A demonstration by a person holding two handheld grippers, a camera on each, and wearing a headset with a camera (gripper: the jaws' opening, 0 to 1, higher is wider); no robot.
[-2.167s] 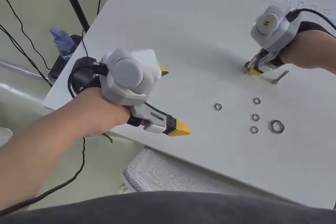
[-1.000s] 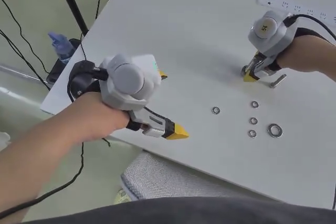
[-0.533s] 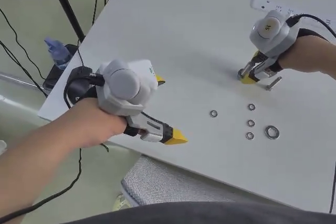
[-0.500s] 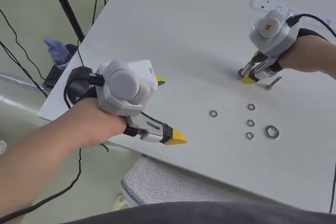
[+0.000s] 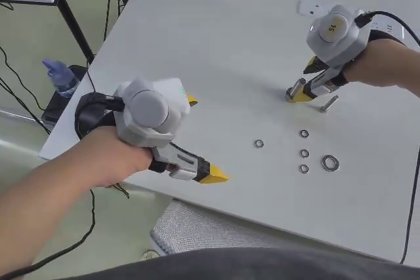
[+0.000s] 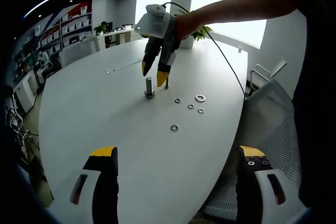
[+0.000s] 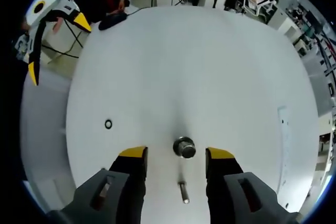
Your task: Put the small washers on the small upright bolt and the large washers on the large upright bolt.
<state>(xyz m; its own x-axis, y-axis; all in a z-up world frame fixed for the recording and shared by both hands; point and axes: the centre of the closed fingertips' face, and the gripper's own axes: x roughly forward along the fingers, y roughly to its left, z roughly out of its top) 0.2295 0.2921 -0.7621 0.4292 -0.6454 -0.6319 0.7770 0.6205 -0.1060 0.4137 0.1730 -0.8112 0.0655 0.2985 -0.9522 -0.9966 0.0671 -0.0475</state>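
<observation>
The grey, yellow-tipped left gripper (image 5: 201,138) hovers level, jaws spread wide; the matching right gripper (image 5: 302,82) points down, jaws parted, forearm outstretched.

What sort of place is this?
Probably an open-plan office or lab: a big white table, display shelves along the wall, a mesh chair and bright windows.

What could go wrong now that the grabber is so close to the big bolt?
The right gripper is open, with a jaw on either side of the large bolt; a nudge might tip it. The small bolt sits close by and could get knocked too. The small washers lie flat and loose on the table, so they may slide when pinched.
</observation>
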